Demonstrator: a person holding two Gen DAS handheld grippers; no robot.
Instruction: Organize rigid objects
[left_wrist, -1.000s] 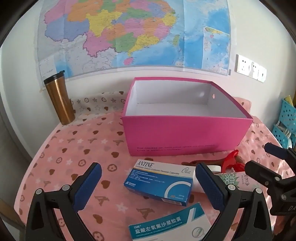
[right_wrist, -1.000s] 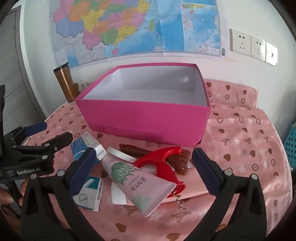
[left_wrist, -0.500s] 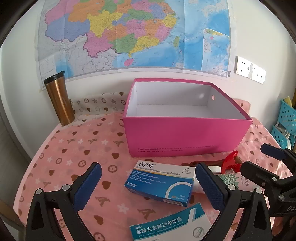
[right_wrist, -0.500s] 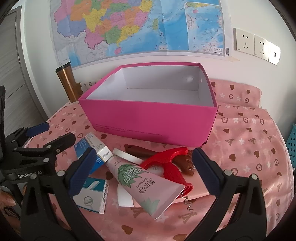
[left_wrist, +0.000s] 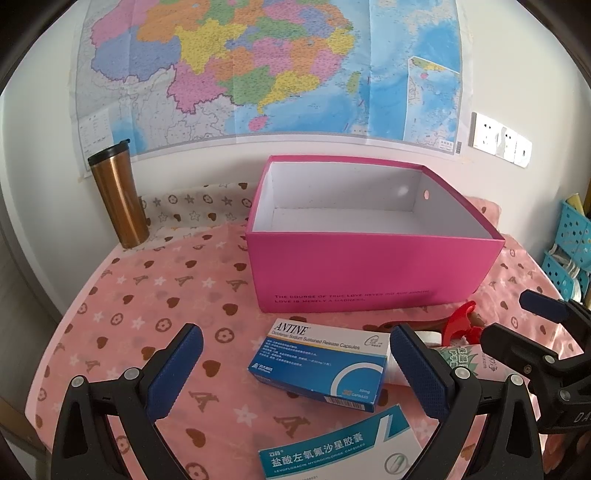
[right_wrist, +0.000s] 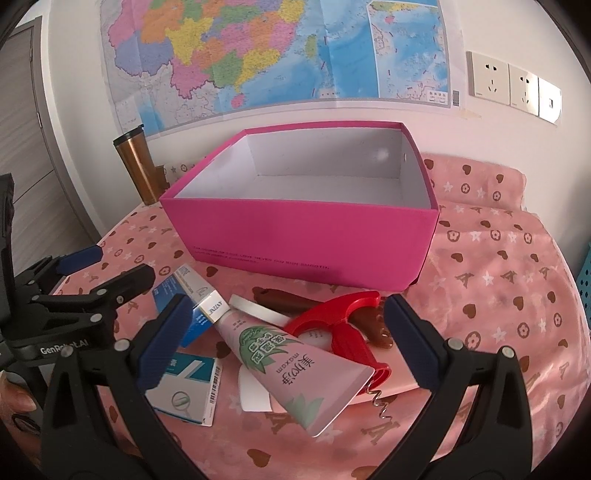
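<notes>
Nothing's in the pink box (left_wrist: 373, 273) yet, it's sitting empty across the middle of both frames while the clutter is lying on the heart-print cloth (left_wrist: 155, 295) just below it. Both grippers are hanging spread wide and holding nothing: the left gripper (left_wrist: 291, 373) is framing the ANTINE carton (left_wrist: 319, 363) at lower centre of its view, and the right gripper (right_wrist: 284, 345) is straddling the pink tube (right_wrist: 291, 373) at lower centre of its own.

Probably the smart move for whoever's doing this: the left one is going for the carton's short sides, squeezing lightly so the card isn't crushing. The tube is lying on top of the red corkscrew (right_wrist: 343, 332), so lifting it straight up should avoid dragging the rest.

Readable stuff: "ANTINE, Diclofenac Sodium Sustained Release Capsules", a second white-and-teal carton (left_wrist: 340, 450) at bottom reading "Levofloxacin Hydrochloride Capsules" plus Chinese, "maxam" on the tube, "GenRobot.AI" on the left gripper's body, and the box front is saying "THE COURSE OF TRUE LOVE NEVER DID RUN SMOOTH".
</notes>
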